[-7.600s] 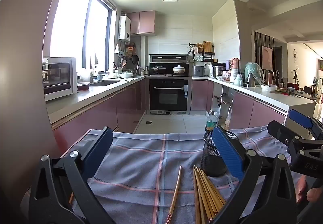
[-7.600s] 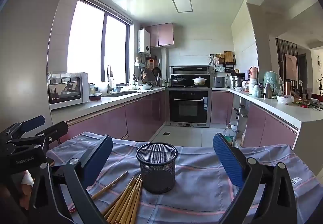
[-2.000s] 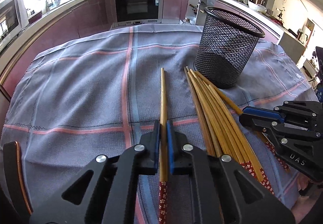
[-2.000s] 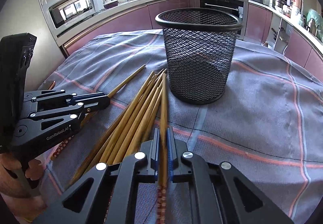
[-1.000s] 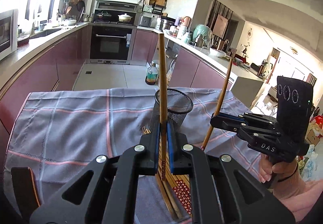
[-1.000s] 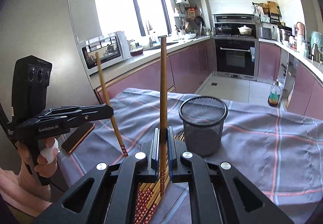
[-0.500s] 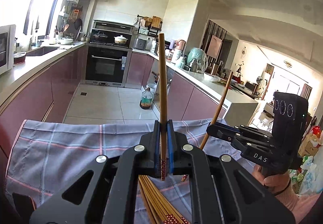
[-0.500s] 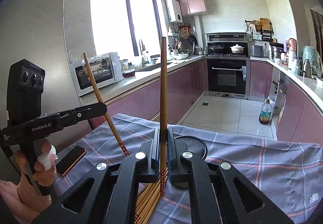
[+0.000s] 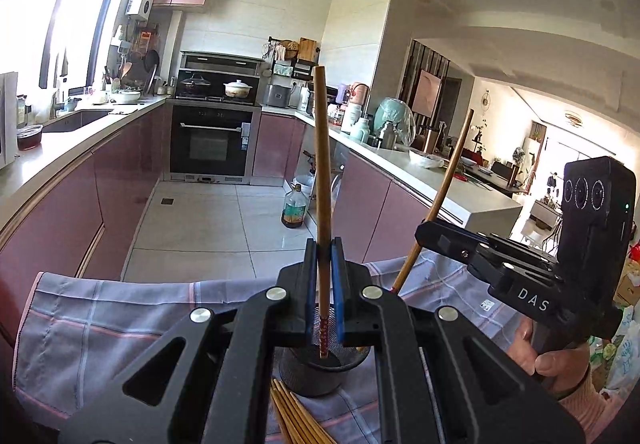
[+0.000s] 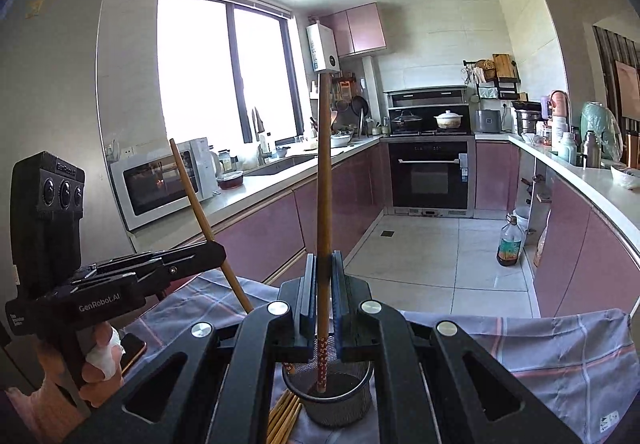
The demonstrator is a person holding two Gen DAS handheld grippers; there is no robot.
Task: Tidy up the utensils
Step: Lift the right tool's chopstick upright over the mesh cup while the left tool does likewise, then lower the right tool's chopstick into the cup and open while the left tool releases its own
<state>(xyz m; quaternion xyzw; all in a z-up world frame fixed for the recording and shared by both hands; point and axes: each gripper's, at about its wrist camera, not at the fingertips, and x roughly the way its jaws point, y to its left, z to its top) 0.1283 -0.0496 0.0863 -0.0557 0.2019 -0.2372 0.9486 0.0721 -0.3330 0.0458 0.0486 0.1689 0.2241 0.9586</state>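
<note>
My left gripper (image 9: 323, 284) is shut on a wooden chopstick (image 9: 322, 183) held upright, its patterned red end hanging in the mouth of the black mesh cup (image 9: 316, 376). My right gripper (image 10: 323, 292) is shut on another upright chopstick (image 10: 323, 203), its red end inside the mesh cup (image 10: 332, 400). Each gripper shows in the other's view, the right one (image 9: 424, 234) and the left one (image 10: 216, 250), both tilted over the cup. A bundle of loose chopsticks (image 9: 292, 420) lies on the cloth by the cup, also seen in the right wrist view (image 10: 284, 416).
The cup stands on a table under a grey plaid cloth (image 9: 100, 324). A phone (image 10: 132, 350) lies near the cloth's left edge. Beyond the table are kitchen counters (image 9: 60, 147), an oven (image 9: 210, 143) and a bottle on the floor (image 9: 294, 209).
Both grippers have moved over the mesh cup and lowered, so the red ends of the two held chopsticks now dip into its mouth.
</note>
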